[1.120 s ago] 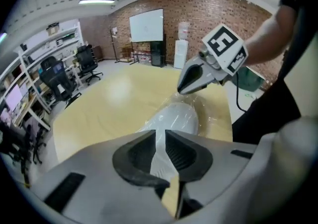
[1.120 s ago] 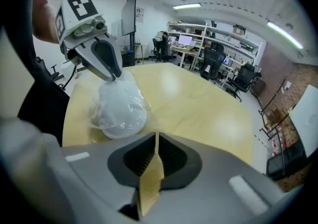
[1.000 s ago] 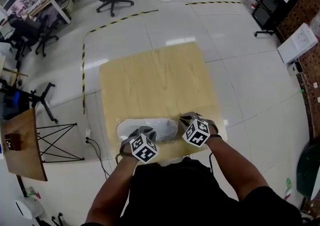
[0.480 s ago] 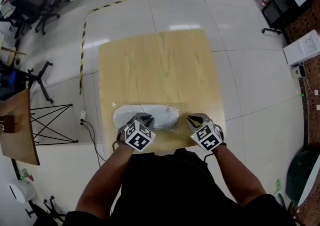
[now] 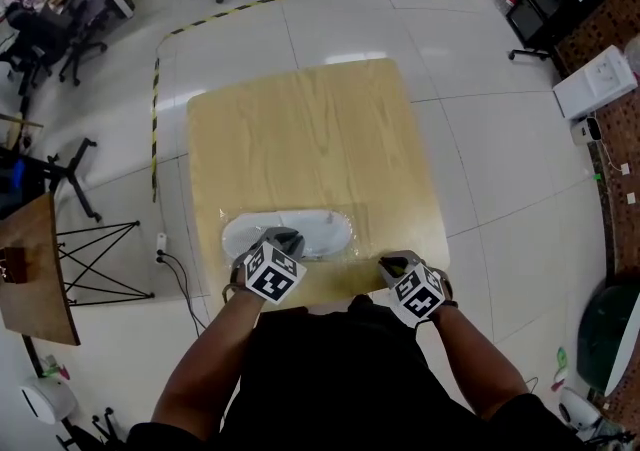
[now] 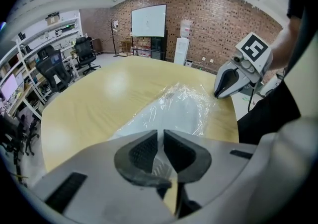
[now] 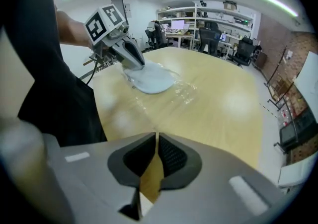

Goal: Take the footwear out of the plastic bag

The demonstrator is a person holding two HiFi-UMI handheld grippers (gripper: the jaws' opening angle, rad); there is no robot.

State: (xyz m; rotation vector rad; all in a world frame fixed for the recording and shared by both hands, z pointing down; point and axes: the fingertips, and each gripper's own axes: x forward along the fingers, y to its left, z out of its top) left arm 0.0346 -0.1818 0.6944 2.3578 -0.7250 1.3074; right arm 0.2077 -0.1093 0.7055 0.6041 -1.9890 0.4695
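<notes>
Bench (image 5: pixel 300 129): carries the plastic bag (image 7: pixel 181 91) near its front edge.
Footwear (image 5: pixel 325 232): white, inside the bag, long axis left to right.
Left tongs (image 5: pixel 283 237): nearer, just closing, seemingly pinching the bag's film.
Right tongs (image 5: pixel 397 264): beyond the bag's right end, just closed, empty.

Pale square wooden table (image 5: pixel 300 139) with rounded corners on glossy white floor tiles (image 5: pixel 500 139), bearing near its front edge a crinkled clear plastic bag (image 5: pixel 335 236) with seemingly whitish footwear (image 5: pixel 305 229) lying flat inside.
</notes>
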